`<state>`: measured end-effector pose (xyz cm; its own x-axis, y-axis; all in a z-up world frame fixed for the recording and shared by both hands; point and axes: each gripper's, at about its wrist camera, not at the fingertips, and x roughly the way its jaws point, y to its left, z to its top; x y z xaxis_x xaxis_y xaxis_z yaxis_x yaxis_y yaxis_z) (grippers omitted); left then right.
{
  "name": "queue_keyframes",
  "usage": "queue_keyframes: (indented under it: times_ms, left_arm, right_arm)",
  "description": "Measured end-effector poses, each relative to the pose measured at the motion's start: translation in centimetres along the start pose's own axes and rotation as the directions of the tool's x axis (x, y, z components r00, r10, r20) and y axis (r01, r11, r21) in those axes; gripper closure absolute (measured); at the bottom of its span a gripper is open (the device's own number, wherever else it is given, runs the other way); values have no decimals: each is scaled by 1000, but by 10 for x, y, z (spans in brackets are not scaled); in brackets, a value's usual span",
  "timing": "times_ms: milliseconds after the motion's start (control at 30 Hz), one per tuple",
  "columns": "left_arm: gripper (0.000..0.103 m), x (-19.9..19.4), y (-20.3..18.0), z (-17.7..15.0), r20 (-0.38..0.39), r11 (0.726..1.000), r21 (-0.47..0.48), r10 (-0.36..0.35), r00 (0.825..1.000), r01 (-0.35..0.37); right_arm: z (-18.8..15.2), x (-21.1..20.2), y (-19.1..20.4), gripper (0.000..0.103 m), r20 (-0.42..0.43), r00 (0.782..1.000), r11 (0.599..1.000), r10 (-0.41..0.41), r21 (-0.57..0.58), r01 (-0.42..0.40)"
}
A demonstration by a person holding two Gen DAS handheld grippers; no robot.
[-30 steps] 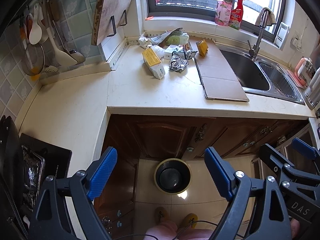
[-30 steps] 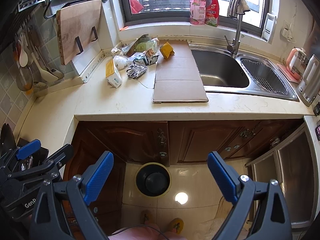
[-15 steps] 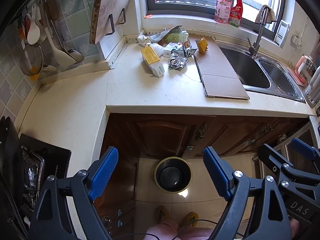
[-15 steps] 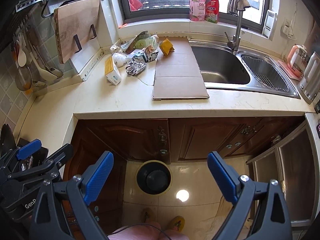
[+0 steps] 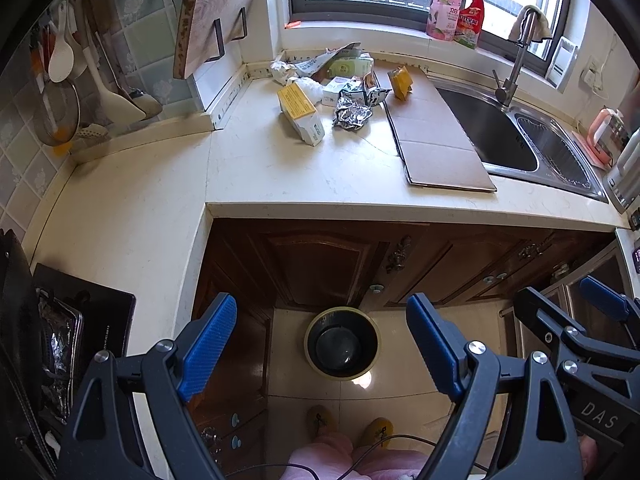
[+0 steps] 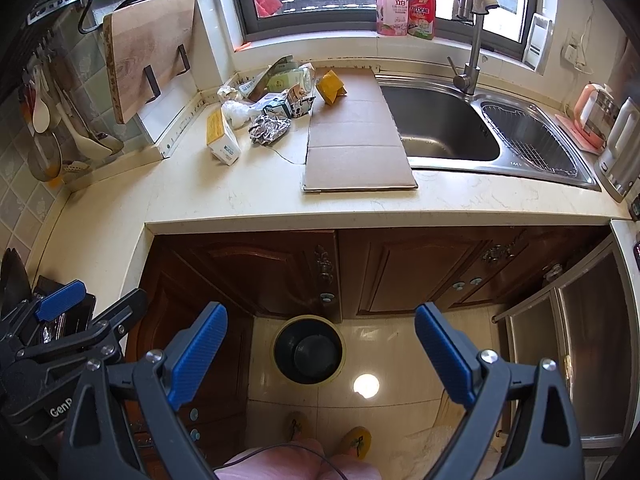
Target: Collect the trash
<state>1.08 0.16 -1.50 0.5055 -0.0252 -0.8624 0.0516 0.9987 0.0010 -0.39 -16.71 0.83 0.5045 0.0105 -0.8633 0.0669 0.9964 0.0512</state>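
While both grippers hang over the floor bin (image 5: 341, 344), the left gripper (image 5: 320, 344) and right gripper (image 6: 320, 356) stand released, fingers empty. Trash (image 5: 328, 92) lies piled at the desk's (image 5: 280, 168) back corner beside cardboard (image 6: 356, 136). Right gripper's body reads "DAS", left one's "GenR".
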Motion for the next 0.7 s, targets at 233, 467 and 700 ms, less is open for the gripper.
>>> queue_keyframes:
  times_ms: [233,467,700]
  left_arm:
    - [18,2,-1,-2,-6,1000,2,-2,1000,2]
    - [18,2,-1,-3,-4,1000,2,0,1000,0]
    - [18,3,-7,4,9,1000,22,9,1000,-9]
  right_arm:
    - [-2,1,-1,7,-5,1000,1000,-1,2,1]
    - [-3,2,-2,7,-7,1000,1000,1,3,-1]
    - [2,2,-2,7,11,1000,1000,-5,13,5]
